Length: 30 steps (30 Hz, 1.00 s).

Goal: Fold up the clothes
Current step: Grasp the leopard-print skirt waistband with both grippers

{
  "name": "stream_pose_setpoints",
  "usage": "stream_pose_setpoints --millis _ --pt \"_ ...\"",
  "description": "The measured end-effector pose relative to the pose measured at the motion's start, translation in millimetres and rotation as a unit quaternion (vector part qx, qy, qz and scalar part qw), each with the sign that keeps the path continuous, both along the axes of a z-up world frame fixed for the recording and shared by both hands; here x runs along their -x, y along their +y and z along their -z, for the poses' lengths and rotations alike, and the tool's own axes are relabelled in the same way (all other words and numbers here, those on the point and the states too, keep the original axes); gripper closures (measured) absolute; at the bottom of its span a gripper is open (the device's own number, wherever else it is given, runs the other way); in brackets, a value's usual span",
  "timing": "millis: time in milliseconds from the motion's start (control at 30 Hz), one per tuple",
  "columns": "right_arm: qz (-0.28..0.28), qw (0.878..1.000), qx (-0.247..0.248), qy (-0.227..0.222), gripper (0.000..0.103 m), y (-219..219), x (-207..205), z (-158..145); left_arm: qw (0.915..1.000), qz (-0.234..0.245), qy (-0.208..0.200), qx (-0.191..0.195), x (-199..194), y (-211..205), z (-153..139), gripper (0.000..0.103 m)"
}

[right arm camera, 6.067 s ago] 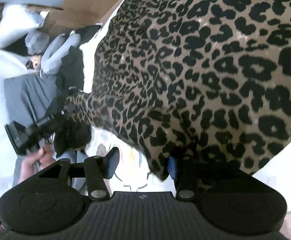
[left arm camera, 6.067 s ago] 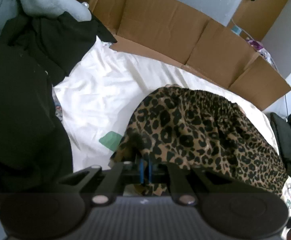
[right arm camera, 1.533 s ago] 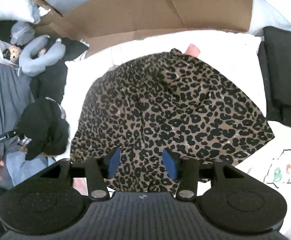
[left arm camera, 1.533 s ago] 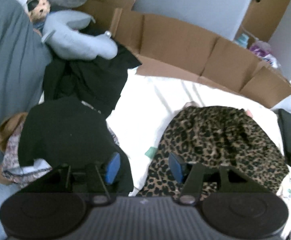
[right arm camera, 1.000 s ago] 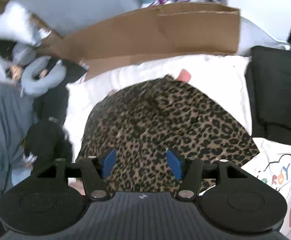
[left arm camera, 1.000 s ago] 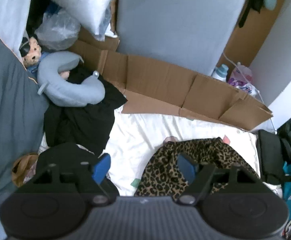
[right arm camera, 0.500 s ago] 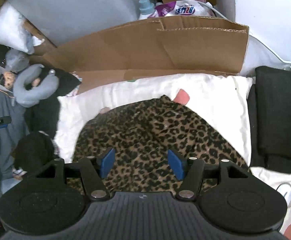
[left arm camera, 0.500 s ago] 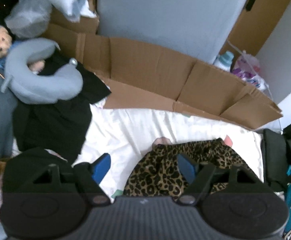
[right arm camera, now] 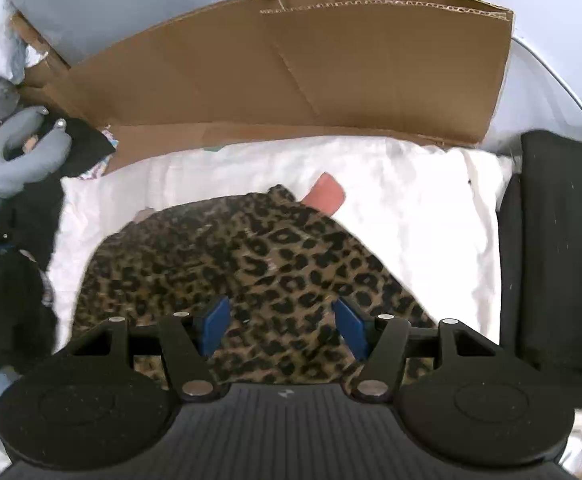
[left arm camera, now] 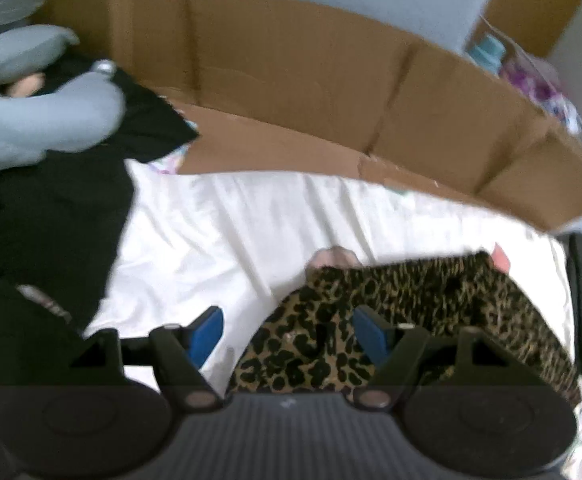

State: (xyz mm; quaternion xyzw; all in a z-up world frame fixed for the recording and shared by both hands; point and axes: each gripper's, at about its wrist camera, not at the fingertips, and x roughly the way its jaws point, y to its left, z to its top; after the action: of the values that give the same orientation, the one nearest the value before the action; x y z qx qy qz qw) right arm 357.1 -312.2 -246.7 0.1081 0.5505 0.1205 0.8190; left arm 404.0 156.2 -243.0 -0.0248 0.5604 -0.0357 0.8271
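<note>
The leopard-print garment [right arm camera: 251,272] lies on the white sheet [right arm camera: 411,208], its near edge hidden beneath both tools. Left gripper [left arm camera: 287,334] and right gripper [right arm camera: 281,322] gape empty above it. At ten o'clock, black clothes [left arm camera: 51,200] blur.

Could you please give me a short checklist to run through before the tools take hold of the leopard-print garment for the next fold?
1. Left tool open, nothing pinched: ok; its jaws have just been closing a little, with the garment's edge in the gap.
2. Right tool open and empty: ok.
3. Leopard-print garment lying on the white sheet: ok.
4. Garment smooth and flat: not ok, its far edge looks bunched.
5. Black clothes and grey neck pillow apart from the garment: ok.
6. Near hem, where a grip would go: cannot tell, hidden behind the tools.
</note>
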Motion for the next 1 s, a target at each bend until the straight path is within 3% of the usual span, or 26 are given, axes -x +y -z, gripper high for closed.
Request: stream_pose_setpoints --millis 200,367,567,900,1000 --pt "-0.017 0.999 -0.002 -0.027 0.038 -2.2 -15.4 43.5 0.9994 -0.004 -0.025 0.024 -12.7 3.1 37.6 0.034" --pt "-0.017 0.998 -0.004 -0.053 0.038 3.3 -27.3 73.5 0.9990 0.022 -0.028 0.026 -24.4 -1.6 68.0 0.034" --pt "-0.014 0.996 0.012 -0.081 0.038 14.5 -37.6 86.9 0.9980 0.044 -0.019 0.042 -33.4 -0.1 105.9 0.043" --pt "-0.011 0.995 0.050 -0.089 0.038 27.8 -71.8 114.0 0.9966 0.054 0.002 0.062 -28.1 2.7 145.2 0.037" --pt "-0.036 0.994 0.057 -0.086 0.038 38.6 -82.0 123.5 0.9962 0.065 0.001 0.058 -25.8 1.8 146.8 0.038"
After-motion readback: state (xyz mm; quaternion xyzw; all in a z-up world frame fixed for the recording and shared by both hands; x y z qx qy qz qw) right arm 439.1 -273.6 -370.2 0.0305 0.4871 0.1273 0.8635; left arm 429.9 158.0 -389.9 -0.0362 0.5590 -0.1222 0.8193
